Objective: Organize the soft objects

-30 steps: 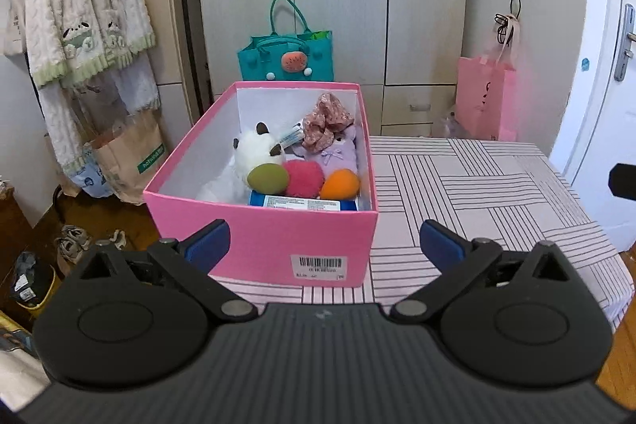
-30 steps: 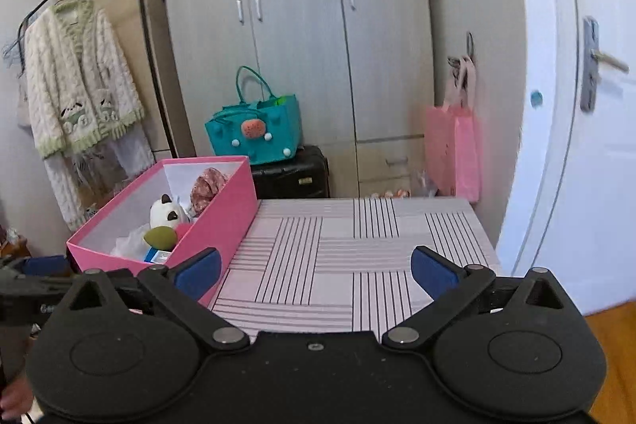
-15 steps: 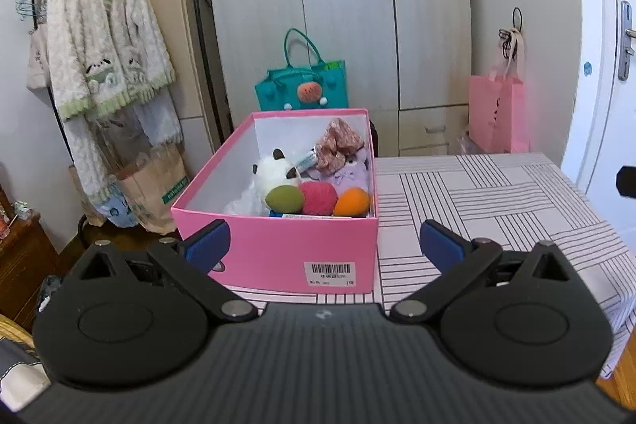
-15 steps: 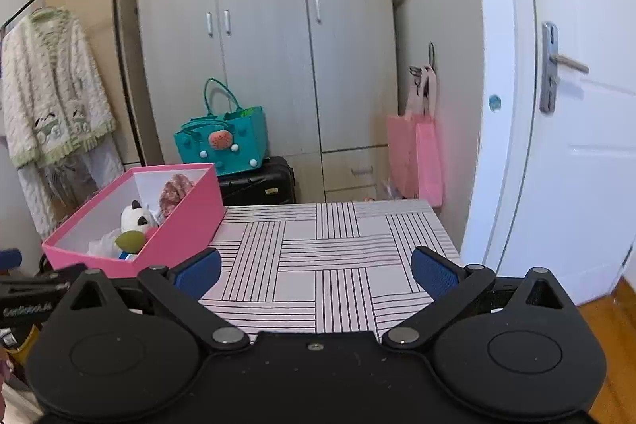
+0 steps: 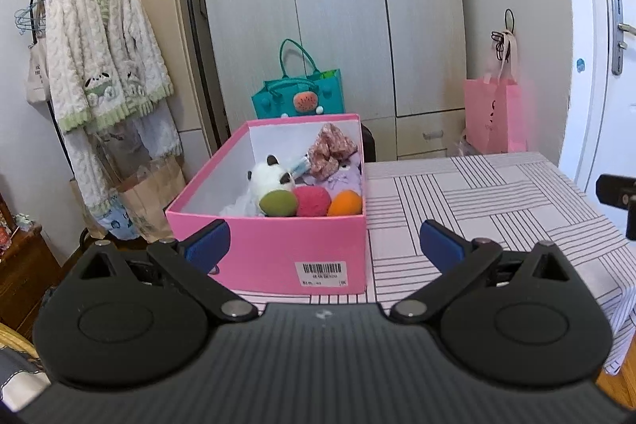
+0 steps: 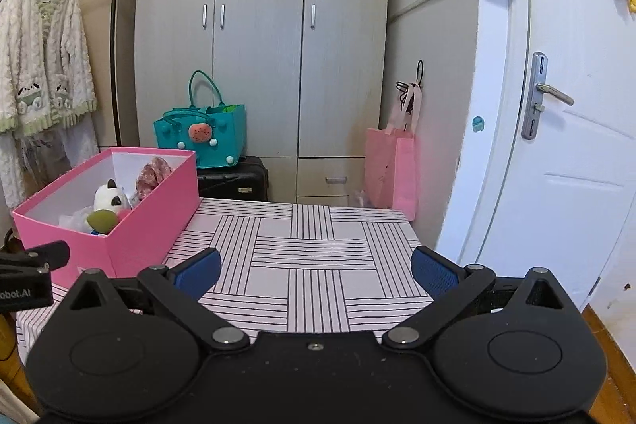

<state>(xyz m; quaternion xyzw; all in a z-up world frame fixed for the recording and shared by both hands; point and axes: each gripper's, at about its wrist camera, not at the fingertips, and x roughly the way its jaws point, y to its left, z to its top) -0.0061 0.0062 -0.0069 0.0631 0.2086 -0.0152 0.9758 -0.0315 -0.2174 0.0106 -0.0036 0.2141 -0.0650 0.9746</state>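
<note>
Striped tablecloth [image 6: 314, 257] covers the table, pink with black line blocks; its right half is bare.

Left gripper [image 5: 324, 241]: blue-padded fingers spread wide, nothing between them, held off the near edge of the table facing the short end of the pink box [image 5: 278, 253]. Right gripper [image 6: 316, 273]: fingers likewise wide apart and empty, over the near edge of the table, to the right of the box.

Pink box sits at the table's left edge, near-left corner, barcode label on its near wall. Contents, near to far along the right wall: green ball [image 5: 278, 203], red fuzzy ball [image 5: 313, 200] and orange ball [image 5: 345, 203] in a row touching one another; behind them a white plush with dark ears [image 5: 267, 177] and a lilac plush [image 5: 345, 171]; a floral fabric piece [image 5: 332, 146] at the far end. Left half of the box floor shows white.

Beyond the table's far edge: teal tote [image 6: 202, 130] on a black suitcase [image 6: 232, 181], pink bag [image 6: 391, 165] hanging by the grey wardrobe [image 6: 262, 26]. Left: cream cardigan [image 5: 103, 46] on a rack. Right: white door [image 6: 576, 106].
</note>
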